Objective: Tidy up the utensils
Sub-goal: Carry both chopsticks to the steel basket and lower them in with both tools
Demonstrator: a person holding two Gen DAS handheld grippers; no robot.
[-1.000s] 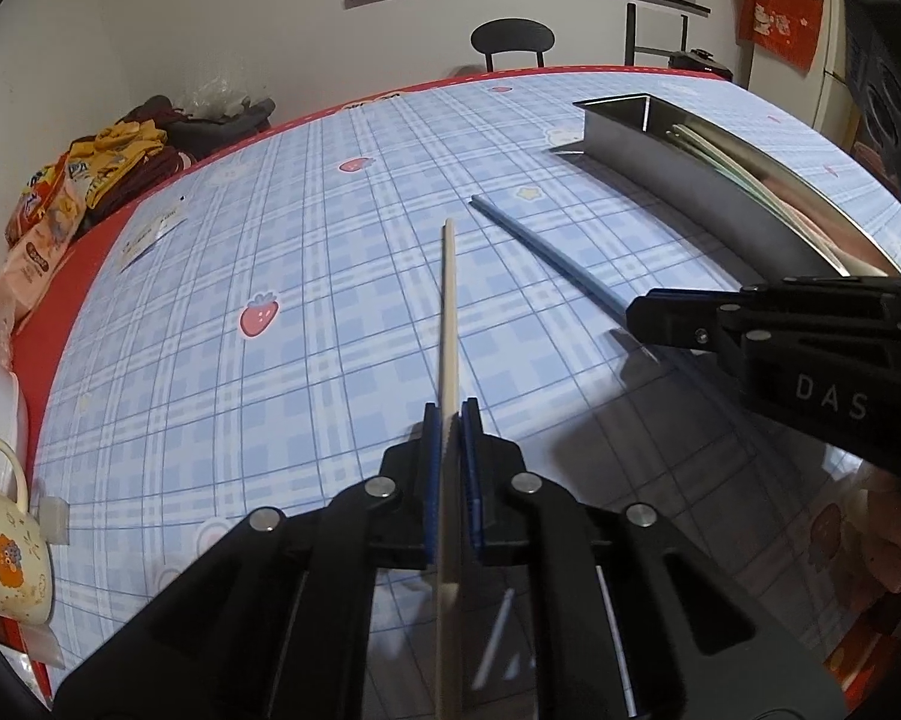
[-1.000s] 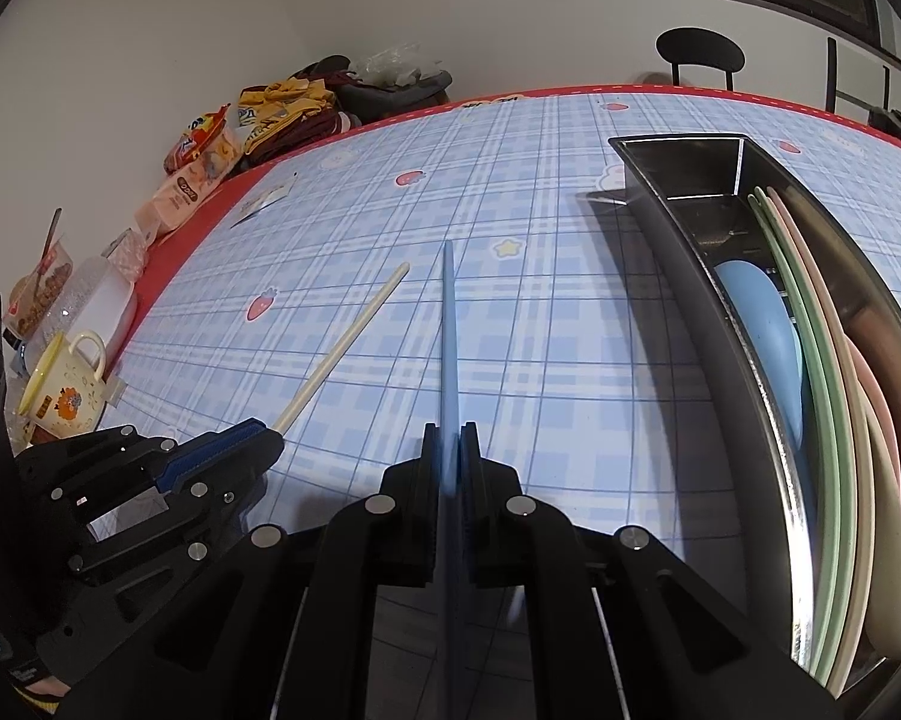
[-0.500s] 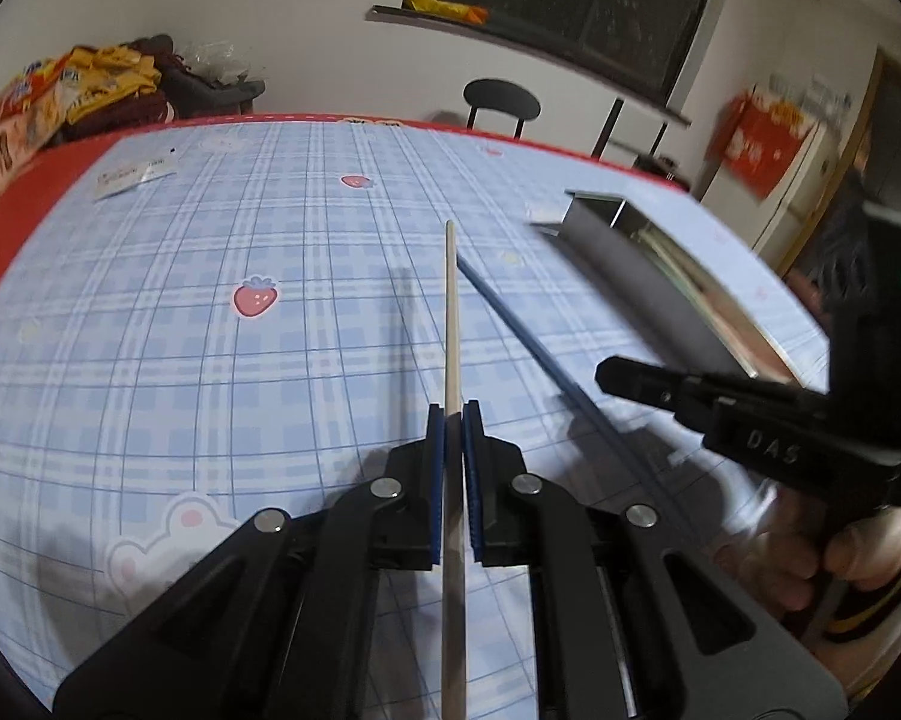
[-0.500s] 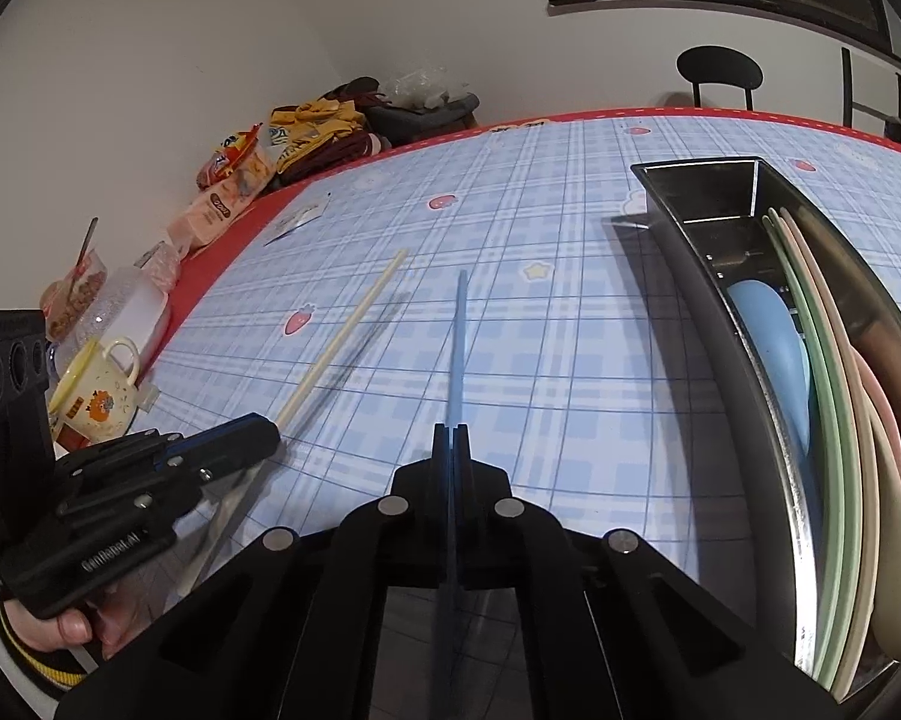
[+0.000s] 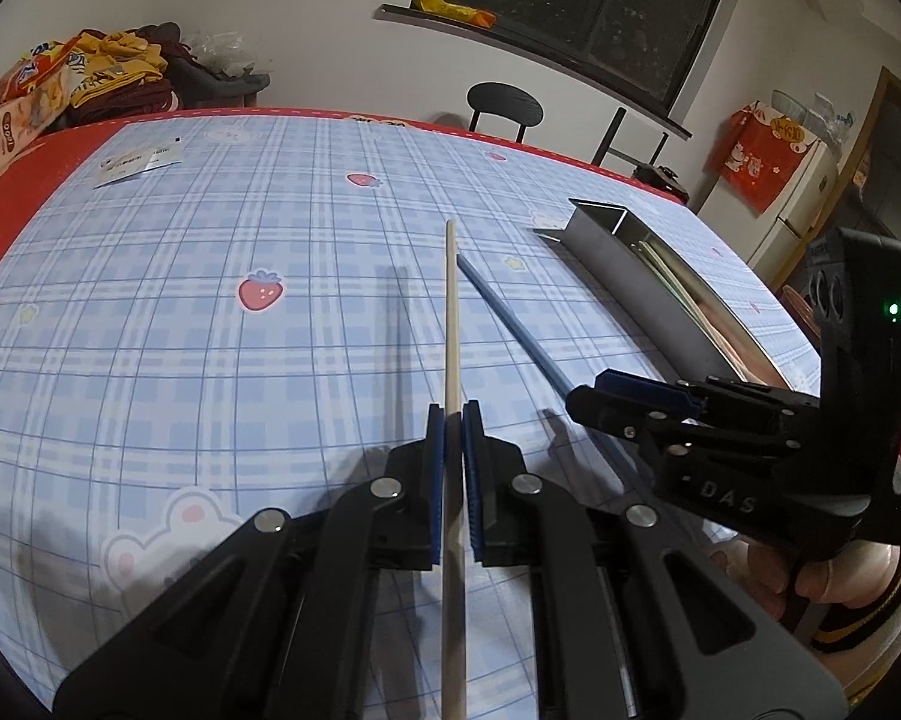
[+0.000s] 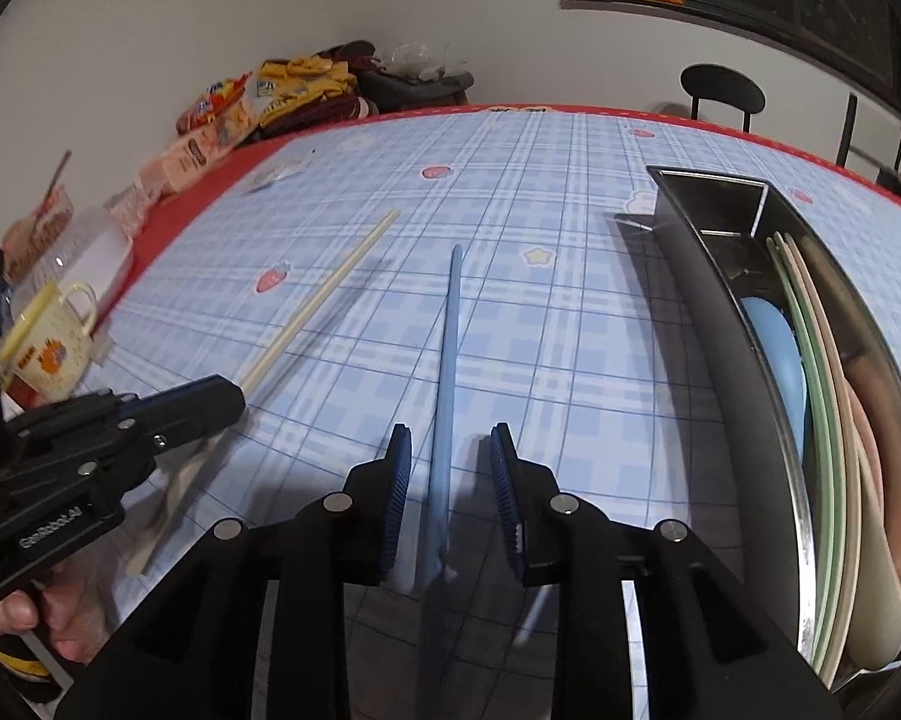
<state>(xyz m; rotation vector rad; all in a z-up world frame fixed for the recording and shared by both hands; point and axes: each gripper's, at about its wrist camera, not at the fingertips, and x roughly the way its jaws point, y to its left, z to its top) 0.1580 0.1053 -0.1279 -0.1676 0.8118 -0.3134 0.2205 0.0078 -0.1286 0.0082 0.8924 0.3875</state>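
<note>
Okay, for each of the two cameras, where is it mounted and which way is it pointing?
Left wrist: on the left gripper, looking down its fingers across the table; it clamps the cream chopstick; the right gripper and a hand show.
Right wrist: on the right gripper, fingers opening around the blue chopstick; the left gripper shows.
Shared: both chopsticks, the metal tray.

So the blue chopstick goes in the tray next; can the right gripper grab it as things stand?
Probably yes: the blue chopstick lies between the right gripper's opening jaws, nothing blocking.
</note>
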